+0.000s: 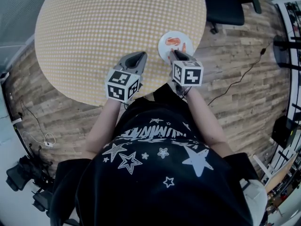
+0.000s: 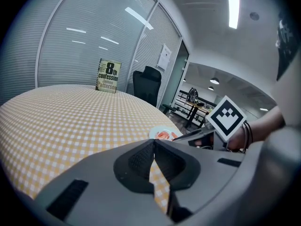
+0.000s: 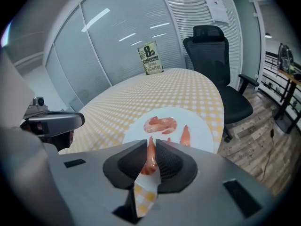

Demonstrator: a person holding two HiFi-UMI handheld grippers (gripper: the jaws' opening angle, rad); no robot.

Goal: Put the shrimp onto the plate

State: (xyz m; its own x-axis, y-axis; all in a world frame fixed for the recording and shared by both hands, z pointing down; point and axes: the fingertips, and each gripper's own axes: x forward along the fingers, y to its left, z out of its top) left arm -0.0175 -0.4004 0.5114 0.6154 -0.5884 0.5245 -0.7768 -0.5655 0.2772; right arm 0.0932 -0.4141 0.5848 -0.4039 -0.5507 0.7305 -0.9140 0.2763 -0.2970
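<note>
Clamping a shrimp (image 3: 150, 158) between its fingers, the right gripper (image 3: 151, 143) hangs over the plate (image 3: 203, 132); the left gripper (image 2: 154, 143) is clenched, empty.

1. Surface (image 1: 103, 27) is bare across left, middle and far side: wide free passage.
2. Plate (image 1: 163, 47) near right edge: shrimp pile (image 3: 161, 124) mid-plate, single shrimp (image 3: 185, 134) beside it, outer parts bare.
3. Right tongs (image 3: 151, 144), pinching a held shrimp (image 3: 150, 157), block the plate's near side.
4. Left tongs (image 2: 153, 142), jaws together, hover left of plate; open gap between both tongs.
5. Book (image 2: 108, 76) at far edge, chair (image 3: 214, 46) off the surface: both well apart.

Plate (image 1: 163, 46) holding shrimp (image 1: 172, 41) sits on the table (image 1: 94, 32), near its right edge.
</note>
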